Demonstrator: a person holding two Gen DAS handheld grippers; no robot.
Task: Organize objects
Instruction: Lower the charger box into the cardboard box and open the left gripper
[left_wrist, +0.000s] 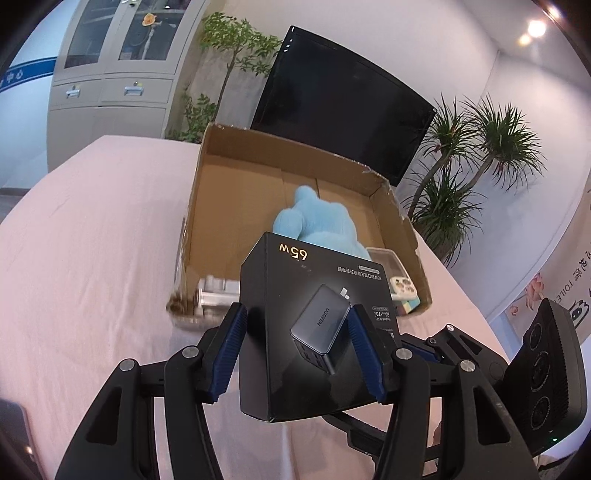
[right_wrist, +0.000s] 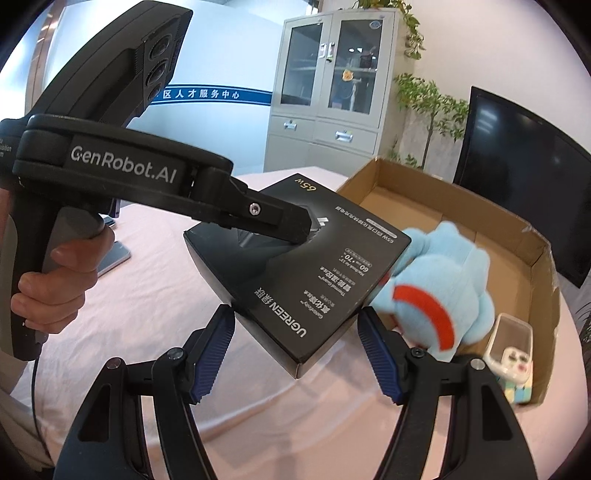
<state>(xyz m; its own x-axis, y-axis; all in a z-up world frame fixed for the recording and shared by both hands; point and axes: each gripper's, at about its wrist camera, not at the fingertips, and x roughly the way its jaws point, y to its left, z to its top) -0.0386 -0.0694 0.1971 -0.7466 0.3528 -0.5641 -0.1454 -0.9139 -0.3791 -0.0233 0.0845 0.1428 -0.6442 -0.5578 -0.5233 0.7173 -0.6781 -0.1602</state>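
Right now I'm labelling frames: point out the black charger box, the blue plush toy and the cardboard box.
black charger box (left_wrist: 295, 280), left wrist view, its top face.
blue plush toy (right_wrist: 450, 266), right wrist view, its body.
cardboard box (left_wrist: 236, 177), left wrist view, bare inside floor.

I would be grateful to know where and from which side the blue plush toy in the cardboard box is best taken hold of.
Grip the blue plush toy across its rounded, soft body, coming from above through the open top of the cardboard box. The box walls block side approaches, and the clear plastic container sits close beside it, so I would set the fingers away from that side.
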